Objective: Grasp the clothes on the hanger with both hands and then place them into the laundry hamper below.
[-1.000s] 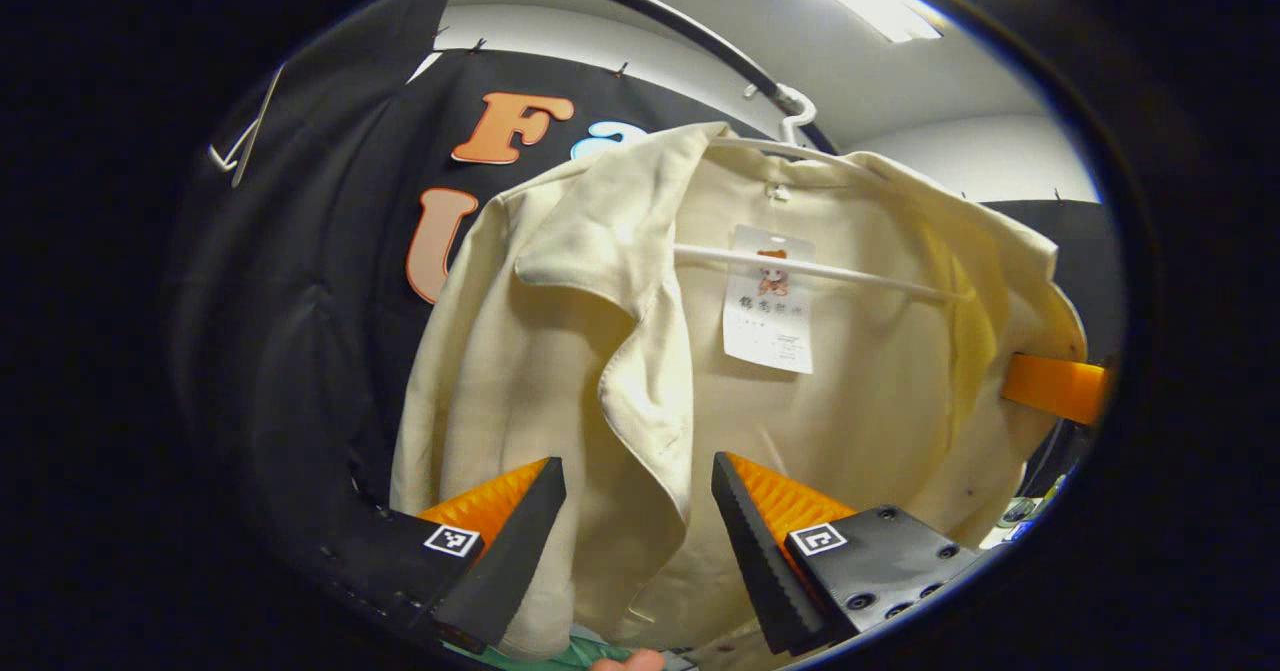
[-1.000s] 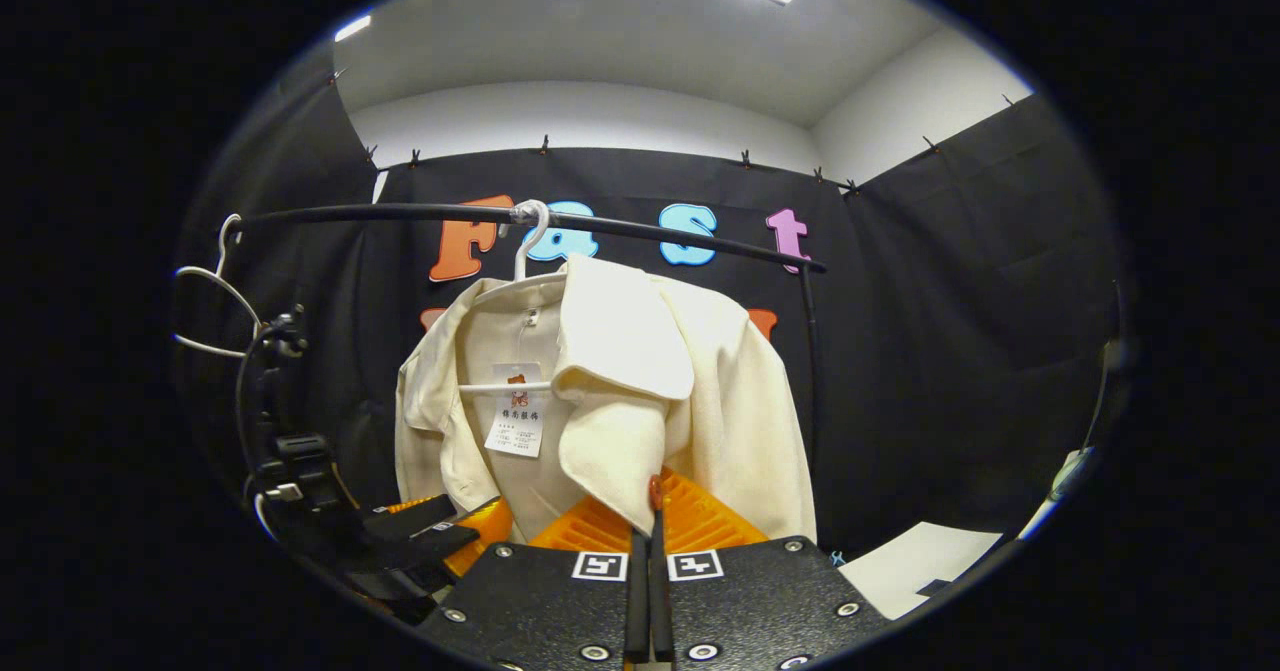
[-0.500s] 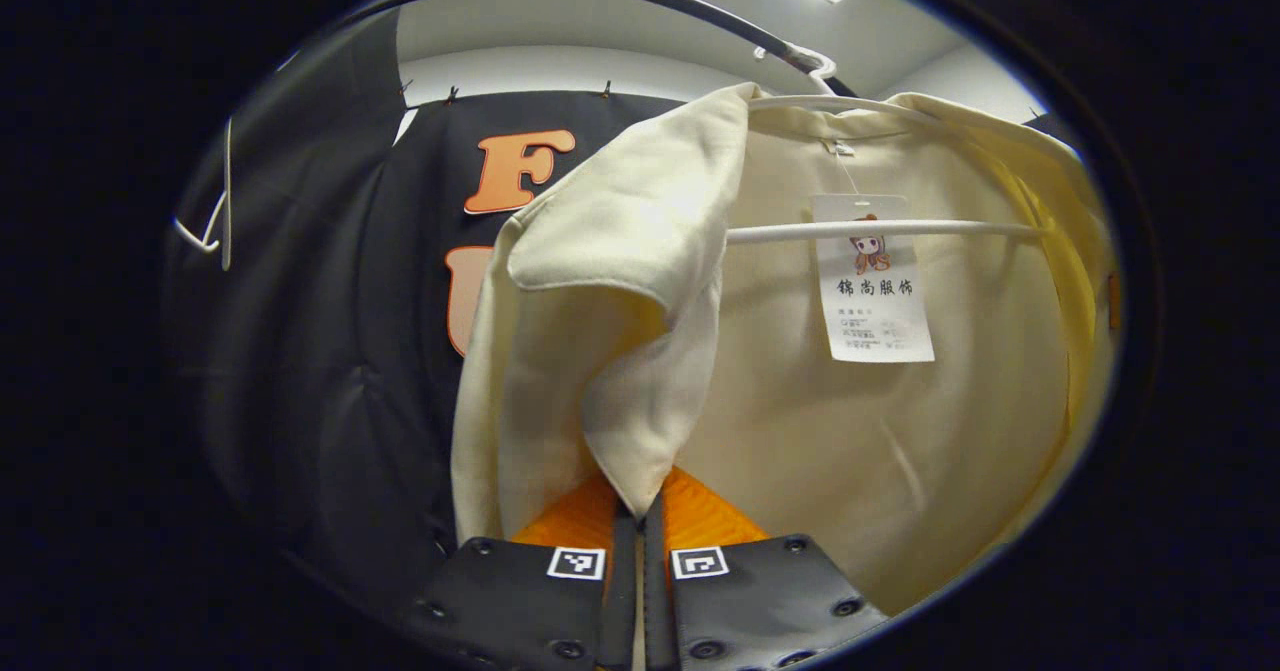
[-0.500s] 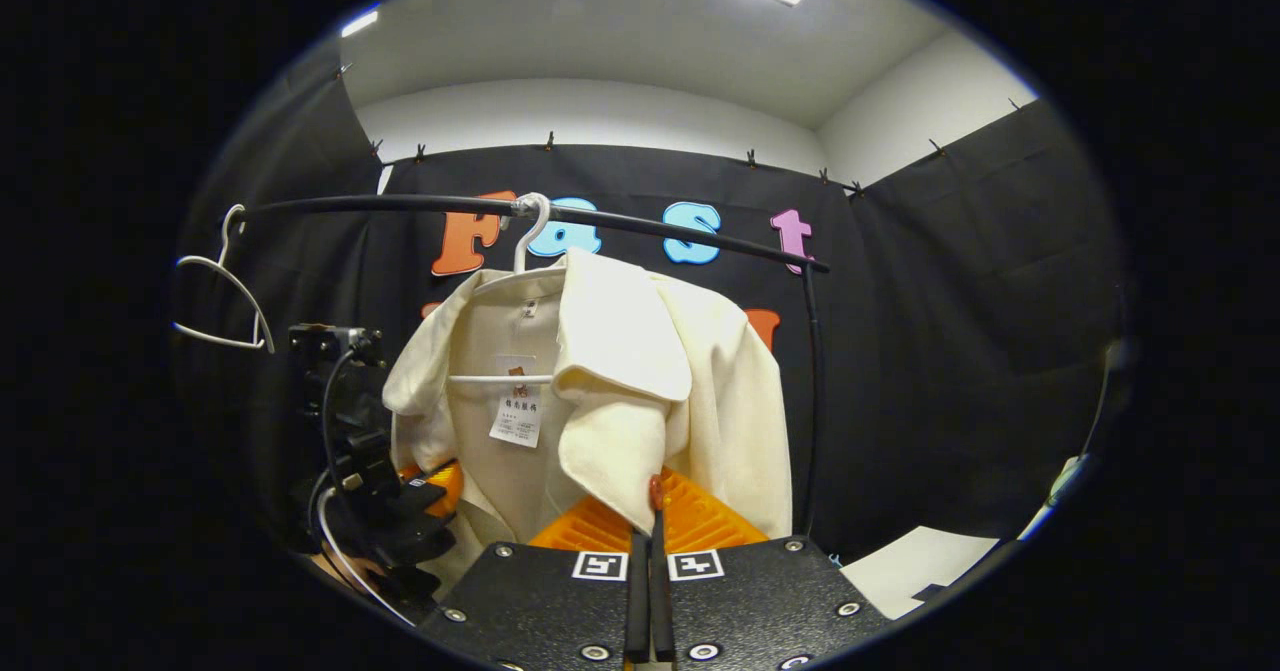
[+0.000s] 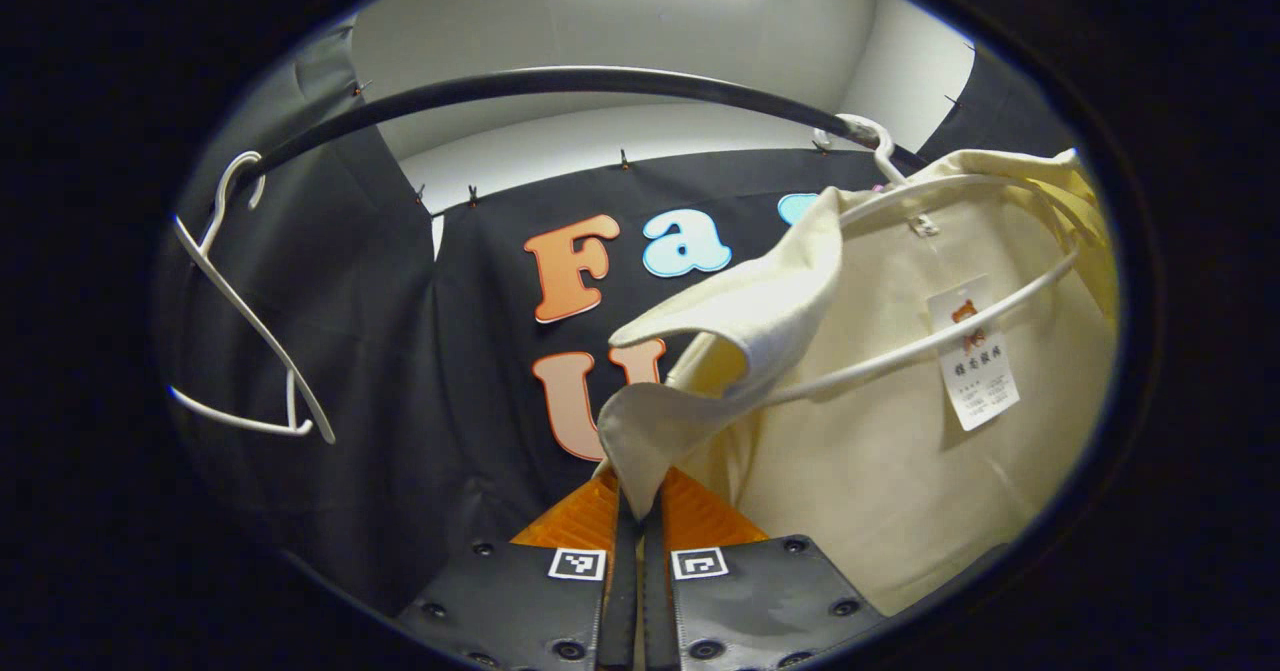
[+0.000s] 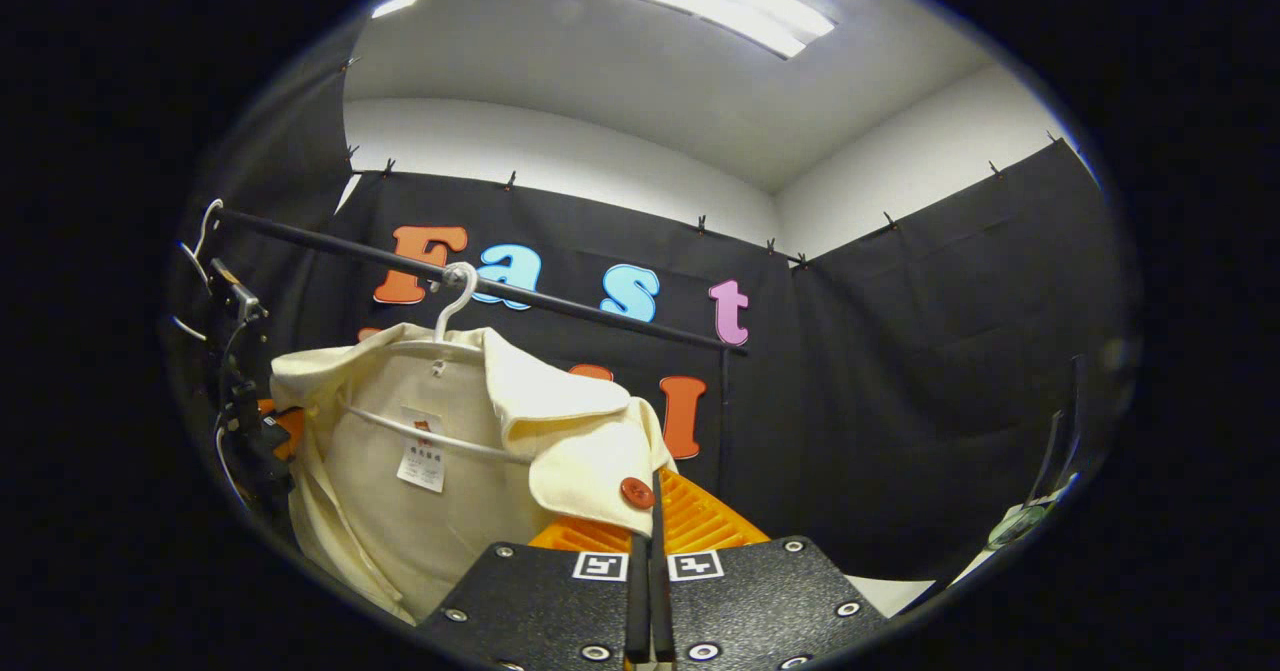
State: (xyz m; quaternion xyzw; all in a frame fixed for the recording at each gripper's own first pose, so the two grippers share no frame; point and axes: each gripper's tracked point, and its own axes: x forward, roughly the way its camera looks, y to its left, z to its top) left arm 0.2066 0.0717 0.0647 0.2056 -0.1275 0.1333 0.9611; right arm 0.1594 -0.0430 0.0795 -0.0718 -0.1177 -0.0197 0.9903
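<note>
A cream jacket (image 5: pixel 900 451) (image 6: pixel 400 511) hangs on a white hanger (image 5: pixel 930 336) (image 6: pixel 450 441) from a black rail (image 5: pixel 560 86) (image 6: pixel 560 311). In the left gripper view my left gripper (image 5: pixel 633 511) is shut on the jacket's left front edge and holds it pulled out sideways. In the right gripper view my right gripper (image 6: pixel 648 511) is shut on the other front edge, beside a red button (image 6: pixel 636 492). The left gripper (image 6: pixel 255 431) also shows at the jacket's far side there. A paper tag (image 5: pixel 975 366) (image 6: pixel 422 451) dangles inside the collar.
An empty white hanger (image 5: pixel 250 321) (image 6: pixel 195 251) hangs at the rail's left end. Black cloth walls close in the back and both sides. A pale floor patch (image 6: pixel 880 591) lies low at the right.
The left gripper closed on the jacket's front edge and pulled it outward. The right gripper, shut throughout, pulled its edge the other way, spreading the jacket open so the hanger tilts.
</note>
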